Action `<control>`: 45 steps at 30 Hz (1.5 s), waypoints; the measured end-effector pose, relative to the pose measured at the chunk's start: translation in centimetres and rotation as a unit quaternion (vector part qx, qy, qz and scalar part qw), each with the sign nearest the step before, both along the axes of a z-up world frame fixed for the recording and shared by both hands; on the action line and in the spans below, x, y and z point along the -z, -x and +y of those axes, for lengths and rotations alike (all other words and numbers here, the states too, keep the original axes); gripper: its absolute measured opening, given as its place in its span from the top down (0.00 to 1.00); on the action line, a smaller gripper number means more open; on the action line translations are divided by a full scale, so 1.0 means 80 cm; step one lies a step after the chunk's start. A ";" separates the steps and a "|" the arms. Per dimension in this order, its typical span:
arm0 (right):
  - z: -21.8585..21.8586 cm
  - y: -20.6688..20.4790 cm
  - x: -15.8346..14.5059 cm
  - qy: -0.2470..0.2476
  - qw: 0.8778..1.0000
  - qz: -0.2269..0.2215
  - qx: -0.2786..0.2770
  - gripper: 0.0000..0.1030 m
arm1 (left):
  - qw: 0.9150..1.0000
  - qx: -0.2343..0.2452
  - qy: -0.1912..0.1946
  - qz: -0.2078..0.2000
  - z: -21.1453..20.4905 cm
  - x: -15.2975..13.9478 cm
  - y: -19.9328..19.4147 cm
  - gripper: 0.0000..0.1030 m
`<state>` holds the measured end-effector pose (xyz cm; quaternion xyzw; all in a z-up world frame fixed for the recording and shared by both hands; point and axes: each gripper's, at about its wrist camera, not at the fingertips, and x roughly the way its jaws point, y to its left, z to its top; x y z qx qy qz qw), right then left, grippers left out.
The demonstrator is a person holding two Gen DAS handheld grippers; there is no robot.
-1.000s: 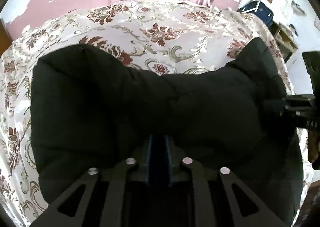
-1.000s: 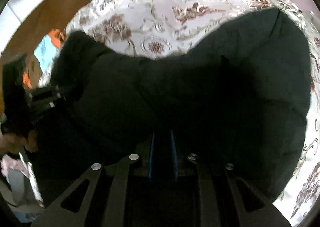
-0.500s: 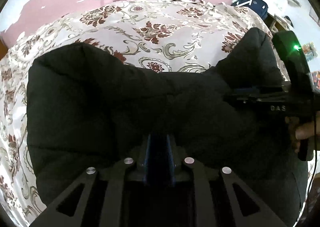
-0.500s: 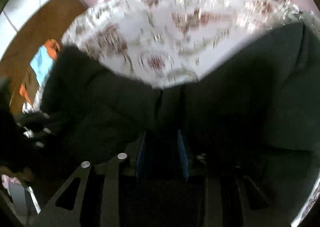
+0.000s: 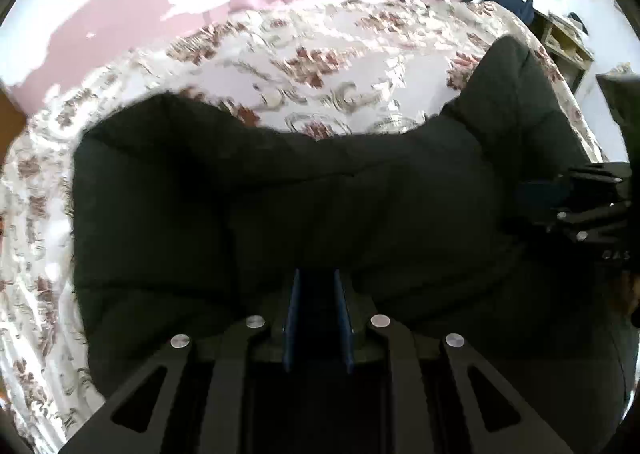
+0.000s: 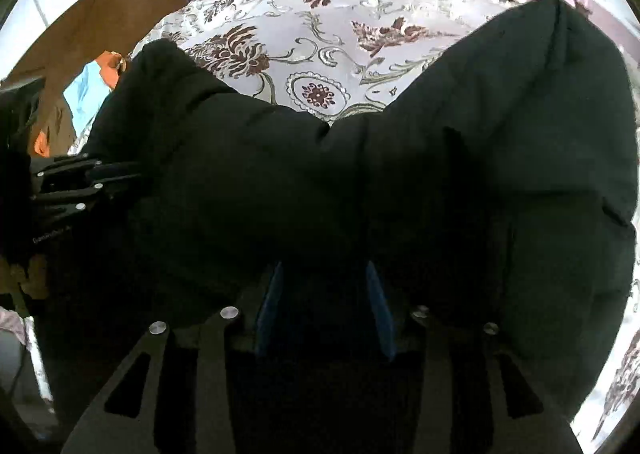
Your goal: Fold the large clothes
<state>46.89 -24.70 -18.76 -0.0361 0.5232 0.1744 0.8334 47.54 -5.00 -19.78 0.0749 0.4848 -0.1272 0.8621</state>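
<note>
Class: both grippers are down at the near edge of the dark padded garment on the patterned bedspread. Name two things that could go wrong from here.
1. The right gripper has just been opening with dark garment fabric between its blue pads; its side of the fold may drop and spring open.
2. The left gripper stays narrow on the fabric; pulling alone could skew the bulky garment on the bedspread.

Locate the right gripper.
The right gripper sits low on the black coat spread over the floral bedspread; at the left view's right edge.
</note>
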 end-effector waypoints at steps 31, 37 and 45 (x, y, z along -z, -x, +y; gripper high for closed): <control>-0.085 0.201 -0.073 -0.077 0.994 0.082 -0.005 0.40 | 0.968 -0.228 -0.005 0.109 0.132 -0.083 0.294 0.82; -0.086 0.229 -0.084 -0.059 0.994 0.090 -0.034 0.39 | 0.970 -0.204 -0.030 0.130 0.127 -0.081 0.373 0.81; -0.076 0.271 -0.080 -0.036 0.994 0.097 -0.016 0.39 | 0.986 -0.098 -0.039 0.133 0.130 -0.063 0.418 0.82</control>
